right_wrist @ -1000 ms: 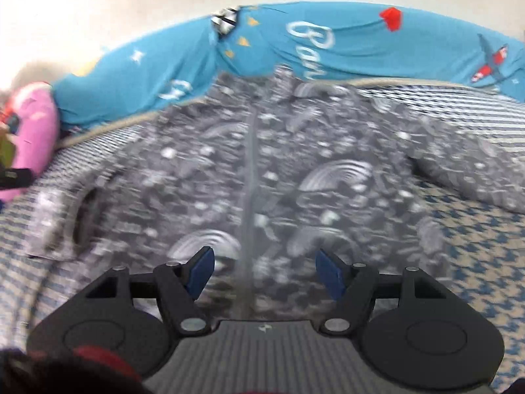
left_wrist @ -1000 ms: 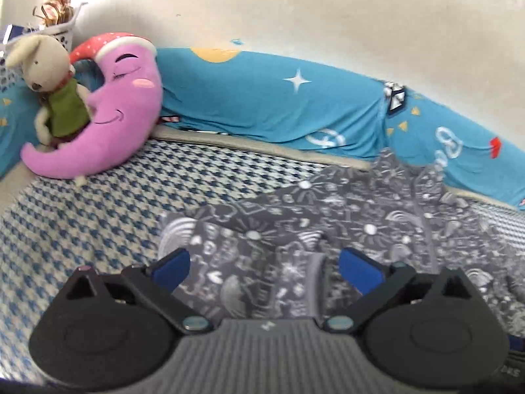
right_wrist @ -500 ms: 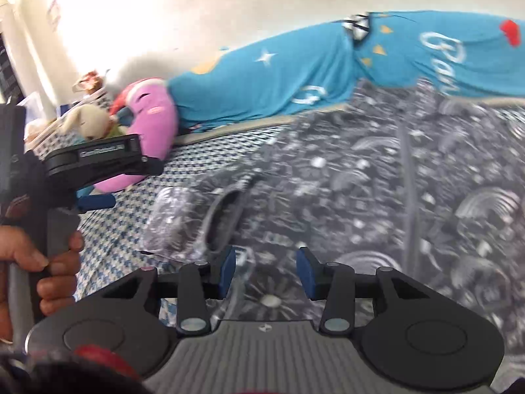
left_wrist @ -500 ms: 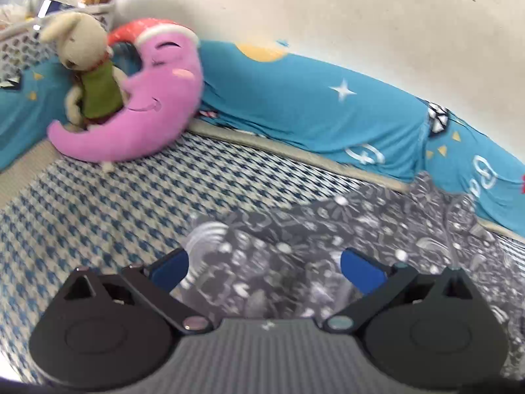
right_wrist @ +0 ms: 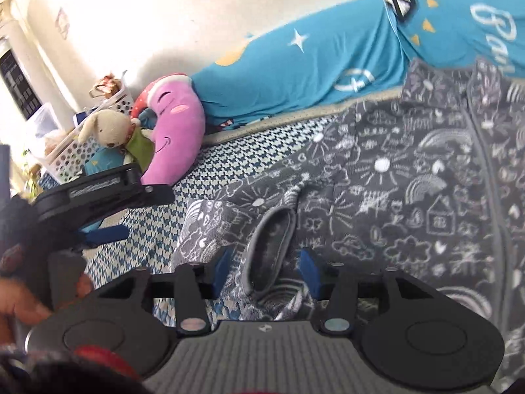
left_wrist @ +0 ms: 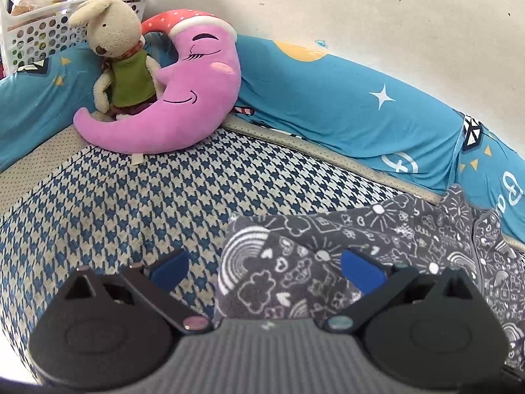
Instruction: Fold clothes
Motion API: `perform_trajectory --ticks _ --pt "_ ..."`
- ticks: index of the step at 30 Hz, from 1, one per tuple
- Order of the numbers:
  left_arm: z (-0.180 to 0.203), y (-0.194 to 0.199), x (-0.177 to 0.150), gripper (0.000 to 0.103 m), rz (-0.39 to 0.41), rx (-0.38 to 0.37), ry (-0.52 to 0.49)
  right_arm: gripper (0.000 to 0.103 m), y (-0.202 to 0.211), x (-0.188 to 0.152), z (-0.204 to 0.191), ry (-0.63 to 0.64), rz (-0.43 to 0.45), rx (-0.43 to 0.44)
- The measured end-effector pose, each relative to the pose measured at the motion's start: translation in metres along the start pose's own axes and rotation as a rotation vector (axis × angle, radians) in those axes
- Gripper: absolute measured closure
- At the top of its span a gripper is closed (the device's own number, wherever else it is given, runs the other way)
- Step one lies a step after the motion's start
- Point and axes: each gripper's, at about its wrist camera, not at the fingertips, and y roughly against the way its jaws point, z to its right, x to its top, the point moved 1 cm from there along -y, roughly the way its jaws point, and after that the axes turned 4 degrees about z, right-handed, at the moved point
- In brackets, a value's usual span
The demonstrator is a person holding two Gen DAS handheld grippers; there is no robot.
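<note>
Your grey doodle-print jacket (right_wrist: 410,180) lies spread front-up on the houndstooth bed cover (left_wrist: 131,203), its collar towards the blue bolster (left_wrist: 328,105) along the wall. Take the jacket's zip (right_wrist: 485,170) as your landmark: it runs from the collar down towards you, and that is the garment's long axis.

The sleeve (right_wrist: 229,216) on the pink moon pillow (right_wrist: 174,131) side of the zip reaches out across the cover, roughly square to the zip, and ends in the open cuff (right_wrist: 272,246).

Your right gripper (right_wrist: 265,271) sits right at that cuff. Its jaws have just been opening a little; they stand partly apart with the cuff's mouth between them, and the blue pads do not appear to press on the cloth, so you hold nothing there yet.

Your left gripper (left_wrist: 265,267) is farther from the zip, out at the sleeve's end. Its jaws are wide apart: one pad is over bare houndstooth, the other over the sleeve, and the sleeve's edge lies between them ungripped. In the right wrist view you can see this gripper and your hand (right_wrist: 19,298) well off to the pillow side of the cuff.

So the right gripper is the nearer one to the cuff. The sleeve has still to be folded in, and it would travel back along its own length towards the zip, away from the pillow.
</note>
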Motion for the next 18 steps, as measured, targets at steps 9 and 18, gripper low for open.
perform_trajectory --ticks 9,18 --pt "-0.005 -0.002 0.003 0.0 0.007 0.017 0.011 0.05 -0.029 -0.003 -0.008 0.052 -0.031 -0.02" --pt "-0.01 -0.005 0.006 0.0 0.009 0.047 0.029 0.077 -0.051 0.0 -0.009 0.126 -0.039 -0.029"
